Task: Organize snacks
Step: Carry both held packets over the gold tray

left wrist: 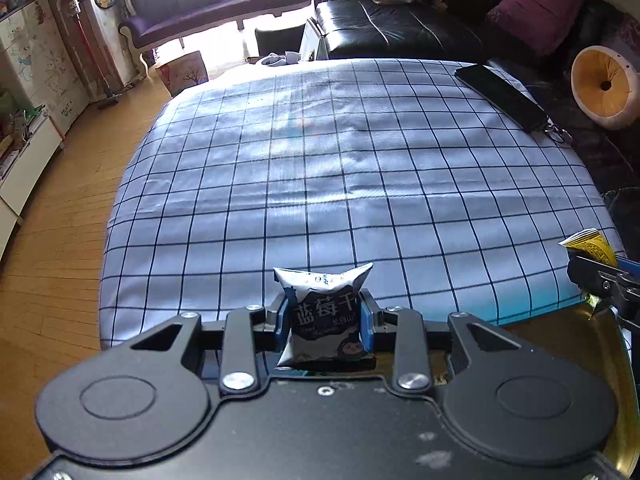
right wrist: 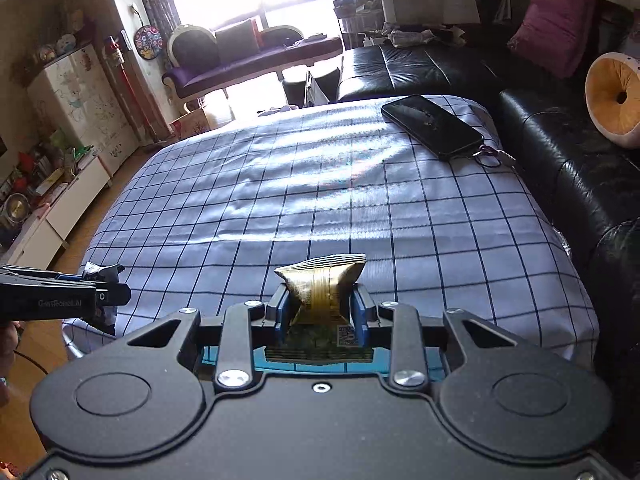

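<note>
My left gripper (left wrist: 325, 316) is shut on a small white and dark blue snack packet (left wrist: 325, 312) with blueberry print, held upright above the near edge of the checked table. My right gripper (right wrist: 320, 316) is shut on a gold snack packet (right wrist: 322, 284), pinched at its middle. In the left wrist view the gold packet (left wrist: 590, 246) and the right gripper's fingers (left wrist: 600, 280) show at the right edge. In the right wrist view the left gripper's fingers (right wrist: 100, 294) enter from the left with the blue packet (right wrist: 100, 270) partly hidden behind them. A gold-coloured round tray rim (left wrist: 624, 400) lies below at right.
The table wears a blue-and-white checked cloth (left wrist: 320, 168). A black phone (right wrist: 432, 124) with a key ring lies at its far right corner. A black leather sofa (right wrist: 560, 152) runs along the right, with a round yellow cushion (right wrist: 616, 96). Wooden floor and white cabinets are at the left.
</note>
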`<act>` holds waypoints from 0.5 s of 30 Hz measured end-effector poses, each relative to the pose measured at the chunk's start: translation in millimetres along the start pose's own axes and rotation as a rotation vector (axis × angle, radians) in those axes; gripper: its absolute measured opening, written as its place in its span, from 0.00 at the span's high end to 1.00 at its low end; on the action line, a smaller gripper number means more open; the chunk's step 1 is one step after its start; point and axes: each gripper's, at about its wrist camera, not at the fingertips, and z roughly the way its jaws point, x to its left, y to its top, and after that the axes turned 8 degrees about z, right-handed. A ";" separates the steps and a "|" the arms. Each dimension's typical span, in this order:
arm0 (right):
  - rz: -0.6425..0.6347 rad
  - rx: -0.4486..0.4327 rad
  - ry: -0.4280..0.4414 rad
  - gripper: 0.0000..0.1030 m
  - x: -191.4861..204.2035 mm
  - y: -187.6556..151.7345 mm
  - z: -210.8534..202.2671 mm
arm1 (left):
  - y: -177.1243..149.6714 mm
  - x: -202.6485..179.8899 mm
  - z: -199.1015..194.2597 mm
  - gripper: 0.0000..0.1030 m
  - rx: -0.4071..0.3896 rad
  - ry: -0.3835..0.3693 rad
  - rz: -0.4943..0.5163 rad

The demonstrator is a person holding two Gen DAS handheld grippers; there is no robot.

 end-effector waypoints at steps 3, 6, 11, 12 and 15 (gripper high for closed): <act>0.016 -0.003 0.000 0.60 -3.5 -11.3 -13.7 | -12.8 -9.2 -9.5 0.68 -0.001 -0.003 0.000; 0.030 -0.010 -0.006 0.60 -6.9 -20.8 -25.7 | -23.7 -16.0 -17.9 0.68 -0.004 -0.003 -0.003; 0.044 -0.020 -0.015 0.60 -14.0 -37.4 -44.4 | -43.1 -26.9 -31.0 0.67 -0.010 -0.004 -0.003; 0.047 -0.021 -0.018 0.60 -14.8 -40.0 -47.0 | -46.9 -28.7 -33.4 0.68 -0.011 -0.003 -0.003; 0.058 -0.022 -0.021 0.60 -16.5 -48.1 -53.7 | -58.2 -33.8 -38.8 0.67 -0.013 -0.002 -0.004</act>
